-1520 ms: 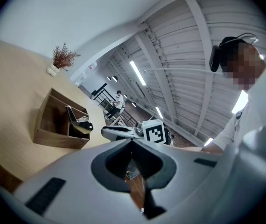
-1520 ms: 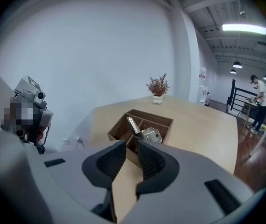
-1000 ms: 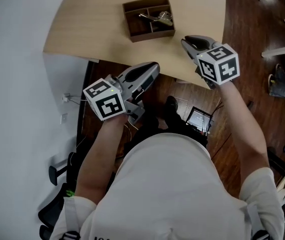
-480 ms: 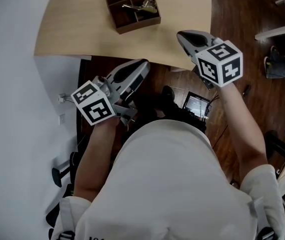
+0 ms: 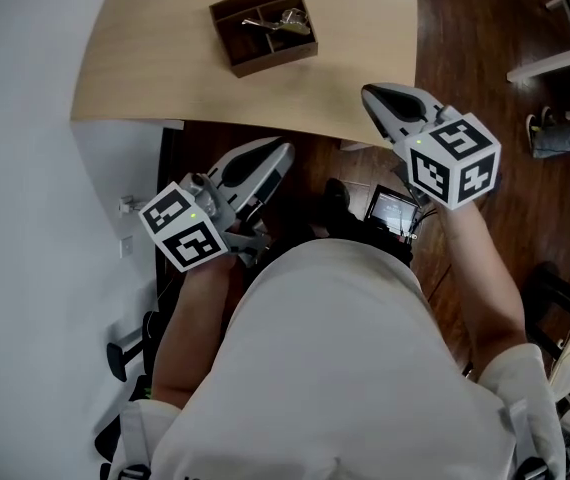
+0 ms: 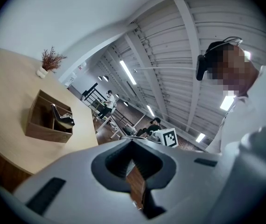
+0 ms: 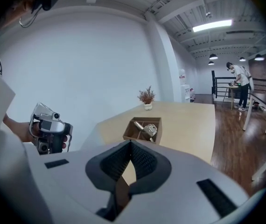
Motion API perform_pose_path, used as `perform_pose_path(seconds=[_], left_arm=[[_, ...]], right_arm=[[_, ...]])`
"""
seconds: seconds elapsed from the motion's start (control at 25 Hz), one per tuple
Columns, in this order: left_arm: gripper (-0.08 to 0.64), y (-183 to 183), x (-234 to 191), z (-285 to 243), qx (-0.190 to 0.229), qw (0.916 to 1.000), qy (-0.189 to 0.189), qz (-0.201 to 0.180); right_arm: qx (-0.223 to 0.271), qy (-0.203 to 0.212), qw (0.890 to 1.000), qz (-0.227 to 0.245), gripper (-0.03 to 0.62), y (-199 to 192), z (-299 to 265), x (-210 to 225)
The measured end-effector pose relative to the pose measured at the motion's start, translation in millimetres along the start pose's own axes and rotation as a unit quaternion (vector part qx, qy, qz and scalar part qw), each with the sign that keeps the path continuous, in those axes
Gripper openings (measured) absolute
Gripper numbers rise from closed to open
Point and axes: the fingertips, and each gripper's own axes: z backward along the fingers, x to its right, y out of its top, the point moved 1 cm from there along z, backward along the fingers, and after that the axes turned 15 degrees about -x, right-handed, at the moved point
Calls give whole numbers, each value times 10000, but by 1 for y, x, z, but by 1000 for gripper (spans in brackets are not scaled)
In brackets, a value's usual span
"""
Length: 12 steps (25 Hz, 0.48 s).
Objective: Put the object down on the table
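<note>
**benchfan:** ok so what are the two grippers doing here?

**gripwatch:** The left gripper [image 5: 279, 151] has its grey jaws pressed together with nothing between them. The person holds it short of the near edge of the light wooden table with a curved edge [image 5: 165, 78], over the dark brown plank floor [image 5: 485, 58]. The right gripper [image 5: 376, 97] is the same deal, jaws closed on nothing. In the head view its tip just overlaps the table's edge.

**benchfan:** and the object?

**gripwatch:** The shiny silver metal object [image 5: 286, 20] lies in the dark brown wooden divided box [image 5: 275, 58], which stands on the table well apart from both grippers. It's toward the box's far side, but which compartment is hard to tell. In the right gripper view, a small potted dried plant [image 7: 146, 97] stands on the table beyond the box.
</note>
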Motion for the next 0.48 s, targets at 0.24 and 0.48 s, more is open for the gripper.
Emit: perform_pose_path(seconds=[0.24,0.48], left_arm=[[-2,-3,13,7,-46,9999,-58,-114],[-2,-7,23,12,-89,9997,-132,-162]], right_arm=[[188,50,9998,-87,2,-4,22,-14],[230,105,9995,-162,2,-13,32,-25]])
